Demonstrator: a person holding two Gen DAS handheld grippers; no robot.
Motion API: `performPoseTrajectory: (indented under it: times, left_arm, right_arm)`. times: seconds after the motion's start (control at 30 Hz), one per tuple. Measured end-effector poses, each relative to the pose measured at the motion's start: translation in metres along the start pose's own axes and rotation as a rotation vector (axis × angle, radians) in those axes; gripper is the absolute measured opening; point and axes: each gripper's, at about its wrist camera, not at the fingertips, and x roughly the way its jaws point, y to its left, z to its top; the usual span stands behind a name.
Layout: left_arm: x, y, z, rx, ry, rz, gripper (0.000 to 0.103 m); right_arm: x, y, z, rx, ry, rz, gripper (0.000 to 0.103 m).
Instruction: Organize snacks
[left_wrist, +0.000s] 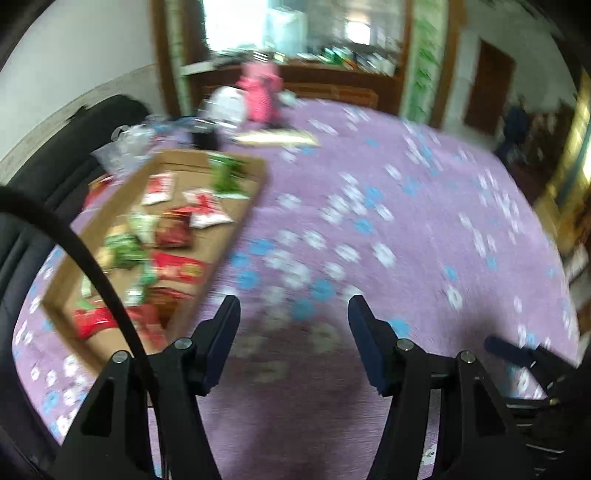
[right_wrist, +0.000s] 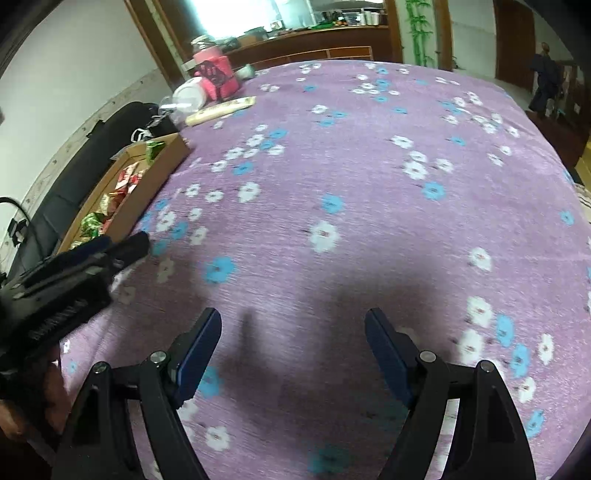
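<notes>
A shallow cardboard box (left_wrist: 255, 192) lies at the left of a purple flowered tablecloth (left_wrist: 406, 229). Several snack packets lie in it: red ones (left_wrist: 177, 267), green ones (left_wrist: 227, 173) and a white-and-red one (left_wrist: 208, 210). My left gripper (left_wrist: 293, 306) hangs open above the cloth just right of the box, nothing between its fingers. The right wrist view shows the same box (right_wrist: 147, 192) at the left edge and my right gripper (right_wrist: 293, 321) open and empty over bare cloth. The left gripper (right_wrist: 122, 245) also shows there, beside the box.
At the table's far end stand a pink container (right_wrist: 216, 75), a white lid-like object (right_wrist: 190, 96) and a long pale packet (right_wrist: 221, 109). A black sofa (left_wrist: 74, 147) runs along the left. A wooden counter (right_wrist: 314, 40) lies beyond. A person (right_wrist: 545, 81) stands far right.
</notes>
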Motion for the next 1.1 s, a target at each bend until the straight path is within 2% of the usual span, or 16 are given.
performPoseTrajectory:
  times: [0.1,0.23,0.37,0.43,0.5,0.53,0.63,0.93,1.03,1.1]
  left_arm:
    - [-0.017,0.036,0.008,-0.062,-0.045,0.047,0.062]
    - [-0.025,0.074,0.012,-0.084,-0.056,0.148,0.062]
    - [-0.029,0.109,0.008,-0.115,-0.036,0.171,0.062]
    - [-0.035,0.123,0.005,-0.134,-0.053,0.204,0.065]
    - [-0.037,0.131,0.005,-0.144,-0.055,0.223,0.074]
    - [-0.039,0.137,0.004,-0.154,-0.057,0.242,0.075]
    - [-0.040,0.151,0.002,-0.189,-0.051,0.253,0.080]
    - [-0.033,0.164,-0.001,-0.194,-0.018,0.245,0.080]
    - [-0.030,0.171,-0.001,-0.231,0.009,0.223,0.084]
    - [-0.029,0.176,-0.002,-0.264,0.026,0.230,0.093]
  right_arm:
    - [0.004,0.030,0.010,-0.055,-0.004,0.044,0.080]
    - [0.011,0.076,0.019,-0.139,-0.009,0.102,0.080]
    - [0.018,0.118,0.020,-0.226,0.008,0.147,0.080]
    - [0.020,0.132,0.019,-0.257,0.016,0.161,0.080]
    - [0.022,0.143,0.018,-0.281,0.022,0.166,0.080]
    - [0.022,0.147,0.019,-0.287,0.025,0.167,0.080]
    - [0.022,0.157,0.019,-0.307,0.027,0.169,0.080]
    - [0.027,0.176,0.019,-0.326,0.038,0.169,0.080]
    - [0.029,0.178,0.020,-0.328,0.044,0.164,0.080]
    - [0.029,0.179,0.020,-0.329,0.045,0.164,0.080]
